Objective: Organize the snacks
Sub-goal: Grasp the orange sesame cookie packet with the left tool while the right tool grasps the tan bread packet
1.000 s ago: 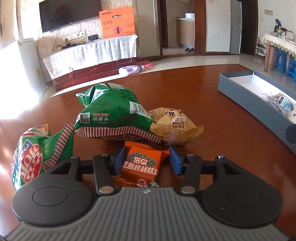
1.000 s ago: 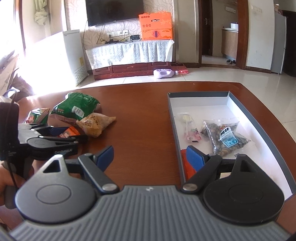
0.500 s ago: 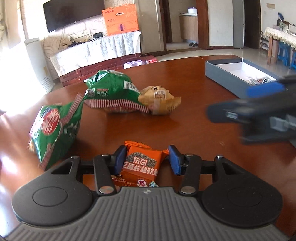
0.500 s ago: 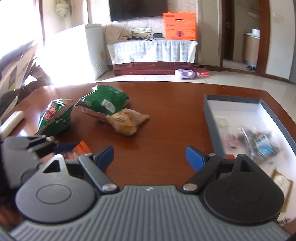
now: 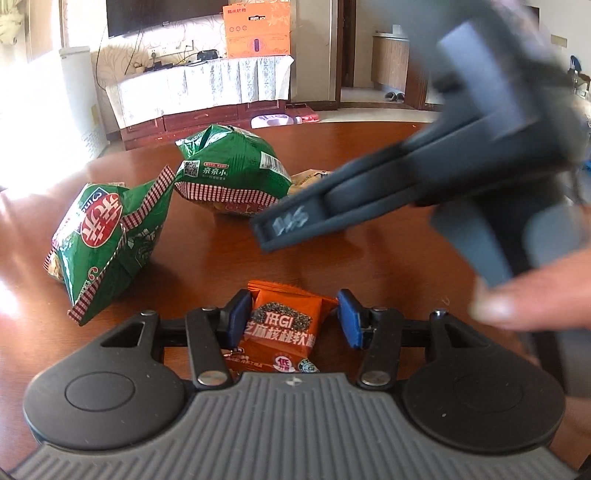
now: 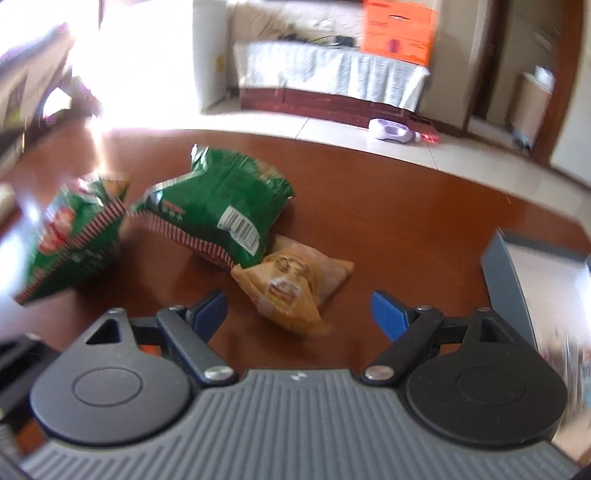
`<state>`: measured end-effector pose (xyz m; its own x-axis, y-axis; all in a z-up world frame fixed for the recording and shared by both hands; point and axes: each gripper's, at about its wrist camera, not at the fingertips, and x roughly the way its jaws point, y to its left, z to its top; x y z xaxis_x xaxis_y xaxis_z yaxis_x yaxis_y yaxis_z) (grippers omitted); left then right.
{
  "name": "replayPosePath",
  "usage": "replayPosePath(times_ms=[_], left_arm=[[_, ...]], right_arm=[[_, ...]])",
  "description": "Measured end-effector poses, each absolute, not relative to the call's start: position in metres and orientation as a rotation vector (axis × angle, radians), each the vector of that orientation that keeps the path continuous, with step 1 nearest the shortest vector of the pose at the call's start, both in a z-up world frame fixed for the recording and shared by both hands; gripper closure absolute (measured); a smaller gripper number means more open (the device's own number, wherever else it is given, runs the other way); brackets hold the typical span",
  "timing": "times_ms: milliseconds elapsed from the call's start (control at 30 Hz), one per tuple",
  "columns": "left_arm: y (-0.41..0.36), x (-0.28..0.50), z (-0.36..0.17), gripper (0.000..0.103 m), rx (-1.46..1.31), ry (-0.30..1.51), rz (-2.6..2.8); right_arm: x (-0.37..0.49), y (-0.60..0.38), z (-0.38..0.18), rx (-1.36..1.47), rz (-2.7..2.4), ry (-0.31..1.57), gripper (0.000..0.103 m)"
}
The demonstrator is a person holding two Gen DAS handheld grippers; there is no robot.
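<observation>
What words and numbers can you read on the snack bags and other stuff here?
"低GI" and "芝麻核桃软", cut off at the edge: orange snack packet held in the left tongs.
"亲亲小": the far green bag.
"146", or near it: painted on the right tongs' arm, blurred.
Near green bag, tan packet, orange box: print too blurred to read.

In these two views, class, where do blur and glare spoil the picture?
Left wrist view: the right gripper crossing in front is smeared, and sunlight whitens the left edge; the orange packet stays sharp. Right wrist view: blurred all over, most at the edges, with window glare washing out the upper left beyond the table.
</observation>
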<state>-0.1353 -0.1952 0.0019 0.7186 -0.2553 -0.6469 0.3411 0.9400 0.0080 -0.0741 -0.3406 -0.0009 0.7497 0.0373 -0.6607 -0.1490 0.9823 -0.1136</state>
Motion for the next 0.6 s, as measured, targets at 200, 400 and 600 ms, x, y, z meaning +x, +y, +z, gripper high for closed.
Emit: replayPosePath(times_ms=[200,400,600], left_arm=[[-0.191,-0.134,0.004,0.045,0.127,0.695,-0.339],[-0.186,-0.139,0.006,0.044,0.121,0.703,-0.314],[-0.188,-0.156,0.006,0.038,0.15,0.693,-0.331]], right_arm=[[-0.062,-0.346,-0.005,-0.179,0.245,0.726,0.03],[-0.099,-0.357,0.001,-0.185,0.29,0.737,0.045],[-0.155,-0.379,0.008,-0.09,0.226,0.752,0.048]])
